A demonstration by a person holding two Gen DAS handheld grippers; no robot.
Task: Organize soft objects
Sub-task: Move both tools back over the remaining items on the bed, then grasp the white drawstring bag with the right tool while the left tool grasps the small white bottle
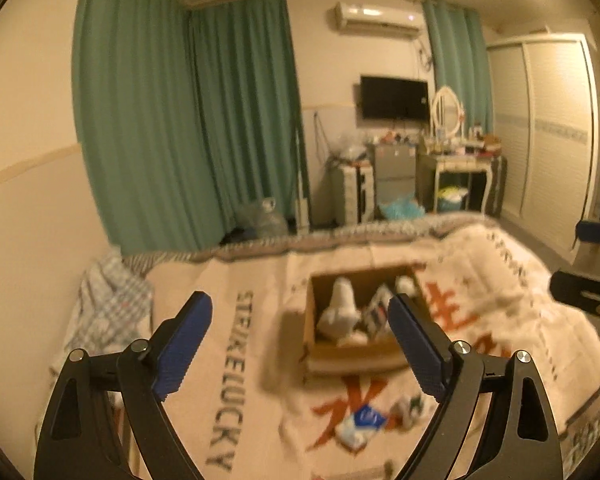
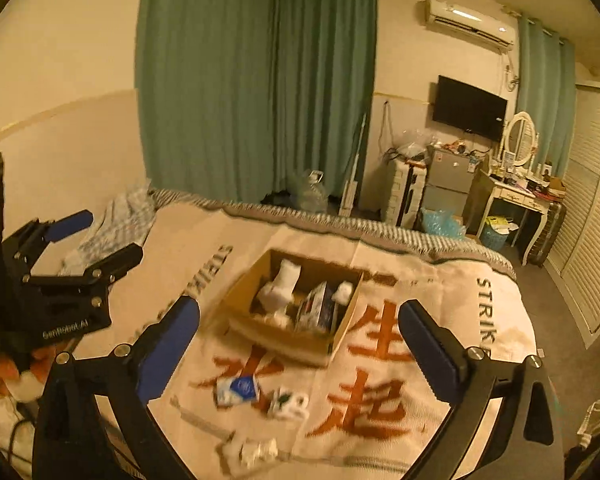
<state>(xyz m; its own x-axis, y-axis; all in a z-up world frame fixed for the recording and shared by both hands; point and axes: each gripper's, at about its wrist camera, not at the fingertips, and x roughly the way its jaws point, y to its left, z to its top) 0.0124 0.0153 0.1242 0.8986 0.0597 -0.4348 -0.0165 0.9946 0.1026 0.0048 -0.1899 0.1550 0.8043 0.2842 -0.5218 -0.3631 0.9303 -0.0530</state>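
An open cardboard box (image 1: 352, 354) (image 2: 284, 340) sits on the printed blanket in the middle of the bed. Inside it lie a white soft toy (image 1: 340, 308) (image 2: 282, 284) and a blue-and-white pack (image 2: 318, 308). In front of the box, loose on the blanket, are a blue-and-white packet (image 1: 362, 420) (image 2: 238, 390), a small white-and-green bundle (image 2: 290, 402) and a white piece (image 2: 256, 450). My left gripper (image 1: 300, 302) hangs above the bed, open and empty; it also shows at the left (image 2: 100, 236). My right gripper (image 2: 299, 307) is open and empty too, well short of the box.
A plaid cloth (image 1: 108, 312) (image 2: 120, 220) is bunched at the bed's far left corner. Beyond the bed are green curtains (image 1: 188, 120), a water jug (image 2: 312, 194), a small fridge (image 2: 448, 184), a dressing table (image 2: 516, 200) and a louvred wardrobe (image 1: 552, 120).
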